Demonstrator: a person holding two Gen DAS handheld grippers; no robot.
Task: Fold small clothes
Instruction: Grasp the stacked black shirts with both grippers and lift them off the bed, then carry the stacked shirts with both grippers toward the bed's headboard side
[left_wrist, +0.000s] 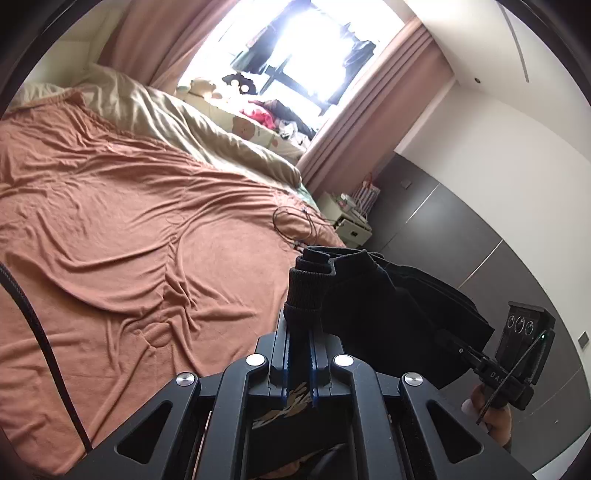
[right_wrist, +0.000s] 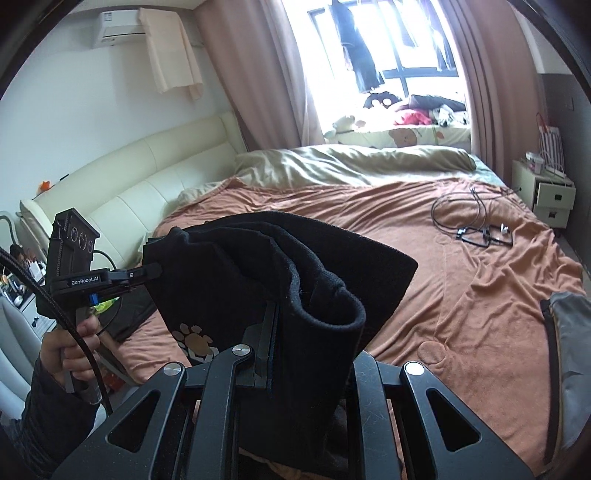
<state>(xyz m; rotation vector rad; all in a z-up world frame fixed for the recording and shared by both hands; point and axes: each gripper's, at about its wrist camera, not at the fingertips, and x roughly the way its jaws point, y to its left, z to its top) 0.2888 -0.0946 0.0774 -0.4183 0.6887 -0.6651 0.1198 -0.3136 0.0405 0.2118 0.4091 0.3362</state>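
Left wrist view looks down its own two fingers, where the left gripper (left_wrist: 299, 328) is pressed together on a ribbed edge of the black garment (left_wrist: 388, 295) — the knit cuff bunches up just past the fingertips and the rest of the cloth hangs off to the side of the tool. Beyond that cloth, at the far side of this view, the right gripper (left_wrist: 458, 349) reaches into the same garment, with a hand (left_wrist: 491, 413) wrapped on its handle below.

From the right wrist view, the right gripper (right_wrist: 280, 332) has the garment (right_wrist: 280, 266) draped over and between its fingers; the cloth covers the tips, so I cannot tell exactly how tightly they meet, though the fabric is clearly pinched and lifted. A paw-print patch (right_wrist: 195, 341) shows on the cloth just beside the tool's near finger. Off to the other side, the left gripper (right_wrist: 151, 271) clamps the opposite edge, held by a hand (right_wrist: 72, 350).

The garment hangs between the two tools, raised above the orange bedspread (right_wrist: 461, 295) — not resting on it. Ahead of the right tool, well apart, cables (right_wrist: 476, 221) lie on the bedspread, and a beige duvet (right_wrist: 351, 162) sits farther on toward the window (right_wrist: 388, 44).
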